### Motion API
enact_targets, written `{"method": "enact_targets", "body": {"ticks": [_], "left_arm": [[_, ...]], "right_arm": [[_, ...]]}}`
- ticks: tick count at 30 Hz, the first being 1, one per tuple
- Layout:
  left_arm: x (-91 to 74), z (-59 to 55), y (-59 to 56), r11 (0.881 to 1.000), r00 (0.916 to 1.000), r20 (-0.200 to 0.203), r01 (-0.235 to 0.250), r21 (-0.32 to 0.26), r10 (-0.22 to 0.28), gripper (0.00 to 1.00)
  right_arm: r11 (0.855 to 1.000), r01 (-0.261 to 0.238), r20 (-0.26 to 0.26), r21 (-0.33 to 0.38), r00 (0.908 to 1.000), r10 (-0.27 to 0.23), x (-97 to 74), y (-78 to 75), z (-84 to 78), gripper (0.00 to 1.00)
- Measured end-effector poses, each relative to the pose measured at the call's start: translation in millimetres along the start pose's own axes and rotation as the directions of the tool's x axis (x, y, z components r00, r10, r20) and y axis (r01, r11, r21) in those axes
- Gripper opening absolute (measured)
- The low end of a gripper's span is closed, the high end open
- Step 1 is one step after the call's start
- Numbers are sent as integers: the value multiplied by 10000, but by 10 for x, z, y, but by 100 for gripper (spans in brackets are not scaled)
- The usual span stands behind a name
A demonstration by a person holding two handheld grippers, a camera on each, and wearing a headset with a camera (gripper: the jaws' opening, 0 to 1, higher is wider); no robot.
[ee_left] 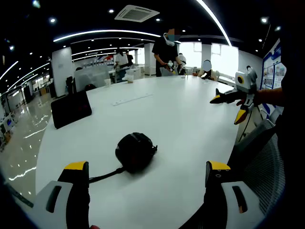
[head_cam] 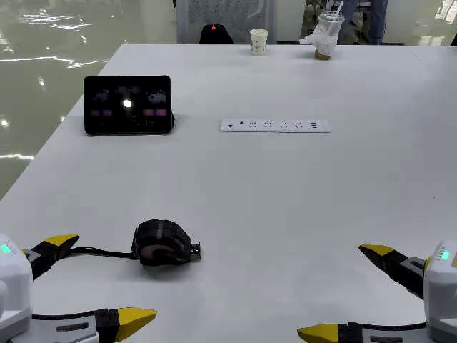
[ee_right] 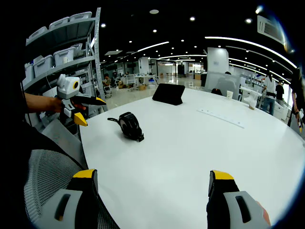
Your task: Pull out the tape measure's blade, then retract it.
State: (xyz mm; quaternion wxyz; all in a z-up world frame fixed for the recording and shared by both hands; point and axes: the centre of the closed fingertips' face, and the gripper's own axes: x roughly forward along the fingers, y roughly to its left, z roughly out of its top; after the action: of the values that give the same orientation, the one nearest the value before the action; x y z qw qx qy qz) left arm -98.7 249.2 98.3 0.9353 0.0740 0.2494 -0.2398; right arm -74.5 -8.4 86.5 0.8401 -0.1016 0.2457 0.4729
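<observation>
White tabletop [head_cam: 285, 193] in open office, tape measure [head_cam: 163, 243] just ahead of left tongs [head_cam: 100, 277], right tongs [head_cam: 344, 291] well apart, both spread wide, released

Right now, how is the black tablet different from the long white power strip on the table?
The black rectangular tablet is dark; the long white plastic power strip is pale and nearly blends into the white table. The tablet stands propped up, tilted; the power strip lies flat. The tablet is broad, the power strip thin and narrow. Both rest on the table, beyond the black tape measure.
</observation>
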Motion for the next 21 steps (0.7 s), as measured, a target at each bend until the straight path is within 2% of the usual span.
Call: {"method": "enact_targets", "body": {"ticks": [21], "left_arm": [[13, -23, -3, 9999, 9999, -125, 74, 99, -73, 99]], "right_arm": [[9999, -71, 9, -158, 10000, 71, 30, 0, 9, 99]]}}
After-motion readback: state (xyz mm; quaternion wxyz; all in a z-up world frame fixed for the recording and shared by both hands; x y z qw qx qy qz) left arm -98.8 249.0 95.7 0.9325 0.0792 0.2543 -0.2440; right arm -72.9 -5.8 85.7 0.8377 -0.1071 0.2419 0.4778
